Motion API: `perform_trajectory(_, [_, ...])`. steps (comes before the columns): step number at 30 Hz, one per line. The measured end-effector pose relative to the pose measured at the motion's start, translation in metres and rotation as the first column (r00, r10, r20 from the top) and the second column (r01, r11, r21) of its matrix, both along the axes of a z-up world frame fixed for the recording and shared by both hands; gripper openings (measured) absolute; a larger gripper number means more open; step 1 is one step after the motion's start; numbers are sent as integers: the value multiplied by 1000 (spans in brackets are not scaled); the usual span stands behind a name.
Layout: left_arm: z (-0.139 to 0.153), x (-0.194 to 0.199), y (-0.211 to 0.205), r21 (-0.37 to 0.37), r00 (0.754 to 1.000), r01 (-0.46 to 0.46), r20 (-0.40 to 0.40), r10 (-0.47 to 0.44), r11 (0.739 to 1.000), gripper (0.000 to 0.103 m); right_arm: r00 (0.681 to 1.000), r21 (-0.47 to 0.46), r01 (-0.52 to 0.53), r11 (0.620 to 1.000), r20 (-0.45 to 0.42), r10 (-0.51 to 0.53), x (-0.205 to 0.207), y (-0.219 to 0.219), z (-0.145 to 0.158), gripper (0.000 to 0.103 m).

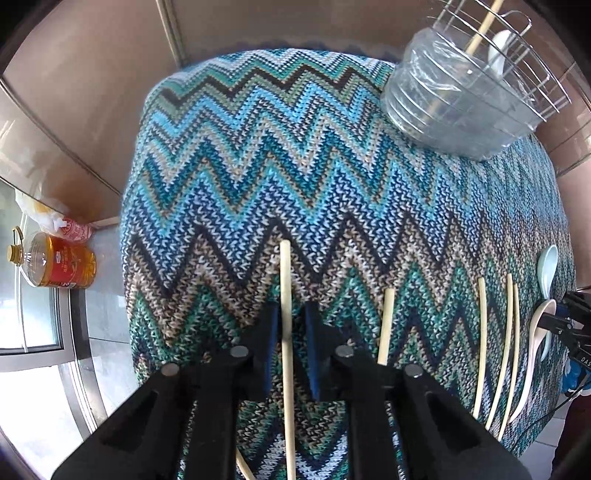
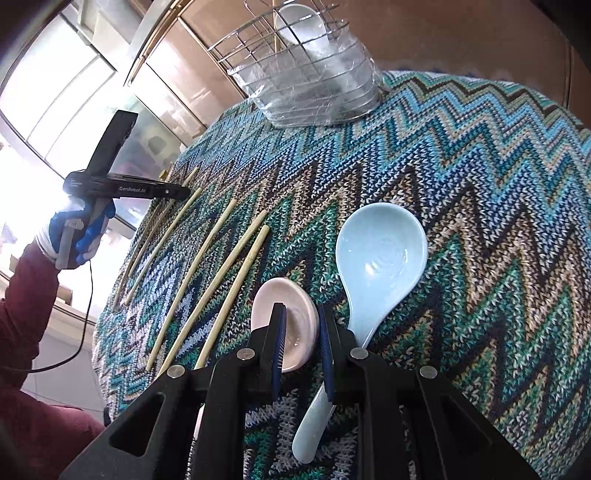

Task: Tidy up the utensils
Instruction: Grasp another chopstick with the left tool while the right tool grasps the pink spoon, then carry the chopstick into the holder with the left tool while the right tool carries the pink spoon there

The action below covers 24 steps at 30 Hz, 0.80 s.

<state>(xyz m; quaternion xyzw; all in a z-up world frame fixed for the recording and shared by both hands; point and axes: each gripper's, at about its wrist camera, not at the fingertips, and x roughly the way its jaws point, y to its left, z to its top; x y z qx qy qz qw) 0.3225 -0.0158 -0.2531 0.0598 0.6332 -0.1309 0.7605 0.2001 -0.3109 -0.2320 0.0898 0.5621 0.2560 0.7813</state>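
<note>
My left gripper point(image 1: 291, 314) is open, its jaws on either side of a bamboo chopstick point(image 1: 285, 295) that lies on the zigzag knit cloth point(image 1: 295, 166). Several more chopsticks point(image 1: 495, 350) lie to the right. My right gripper point(image 2: 300, 317) is open, its jaws astride the bowl of a pink ceramic spoon point(image 2: 295, 325). A light blue spoon point(image 2: 376, 254) lies just right of it. A wire utensil rack point(image 2: 295, 74) with a clear liner stands at the far edge, holding a white spoon point(image 2: 301, 26) and a chopstick. The rack also shows in the left wrist view point(image 1: 476, 88).
A bottle of amber oil point(image 1: 55, 264) and a plastic bag sit on the ledge left of the table. Brown walls and windows surround it. The person's gloved left hand point(image 2: 79, 229) holds the other gripper over the table's left edge.
</note>
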Motion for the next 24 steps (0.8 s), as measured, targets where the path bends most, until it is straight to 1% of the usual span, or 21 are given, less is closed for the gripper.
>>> perform_trajectory(3, [-4, -3, 2, -15, 1000, -18, 6, 18, 1000, 5, 1000, -2, -21, 1000, -11, 21, 7, 3, -1, 11])
perform_trajectory(8, [1, -10, 10, -40, 998, -40, 41, 42, 998, 4, 999, -18, -33, 999, 12, 33, 3, 6, 6, 10])
perform_trajectory(12, [21, -17, 15, -80, 992, -52, 106, 61, 995, 4, 998, -42, -16, 999, 62, 19, -1, 8, 19, 10])
perform_trajectory(17, [50, -32, 22, -119, 978, -58, 194, 81, 991, 4, 987, -89, 11, 996, 159, 3, -17, 16, 47, 9])
perform_trajectory(20, [68, -50, 23, -136, 963, -52, 255, 86, 989, 4, 977, -113, 34, 993, 212, -9, -31, 21, 65, 9])
perform_trajectory(24, [97, -69, 18, -180, 938, -46, 330, 104, 983, 4, 957, -136, 79, 988, 287, -37, -46, 22, 91, 9])
